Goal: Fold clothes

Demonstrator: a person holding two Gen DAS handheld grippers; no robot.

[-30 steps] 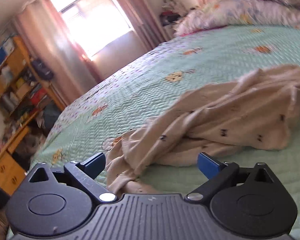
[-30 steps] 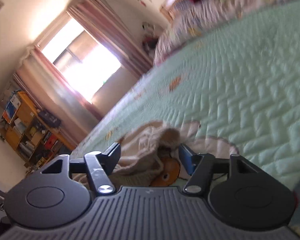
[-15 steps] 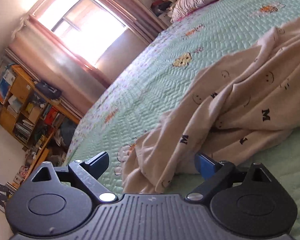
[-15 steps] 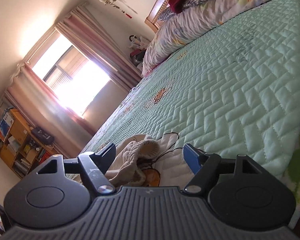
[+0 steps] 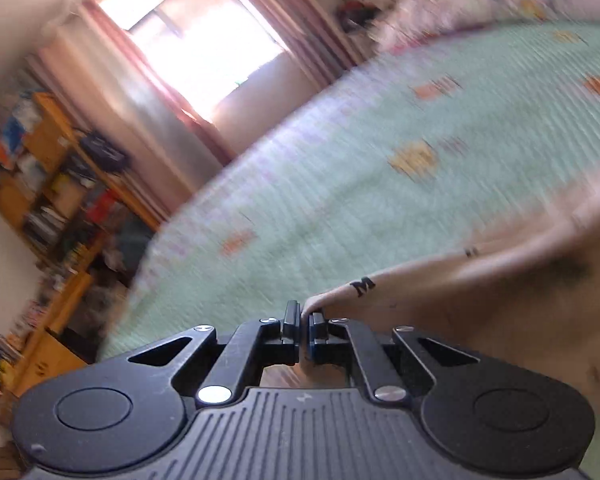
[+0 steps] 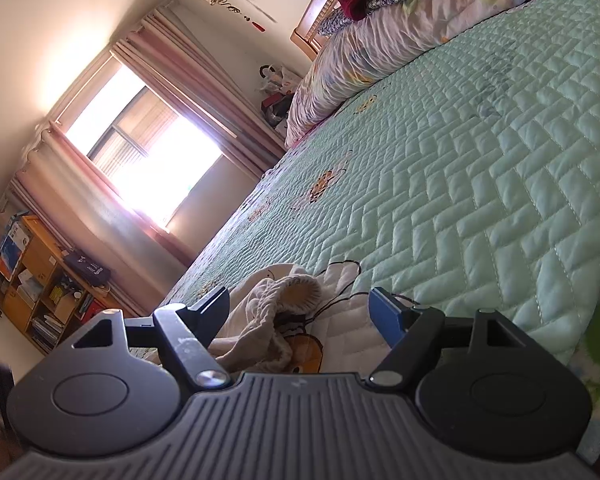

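A cream garment (image 5: pixel 480 292) printed with small black letters and smiley faces lies on the green quilted bed (image 5: pixel 380 184). In the left wrist view my left gripper (image 5: pixel 303 320) is shut on an edge of that garment, and the cloth stretches away to the right; the picture is blurred by motion. In the right wrist view my right gripper (image 6: pixel 300 304) stands open low over the bed, with a ribbed cuff of the cream garment (image 6: pixel 284 300) bunched between its fingers, untouched by the pads.
A floral duvet and pillows (image 6: pixel 400 28) are piled by the wooden headboard at the far end. A curtained window (image 6: pixel 148 152) and an orange bookshelf (image 6: pixel 36 280) stand beyond the bed's left side. Green quilt (image 6: pixel 480 168) stretches ahead of the right gripper.
My left gripper has shut on the garment's edge and swung away with it, lifting the cloth. My right gripper opened slightly and sank a little toward the cuff.
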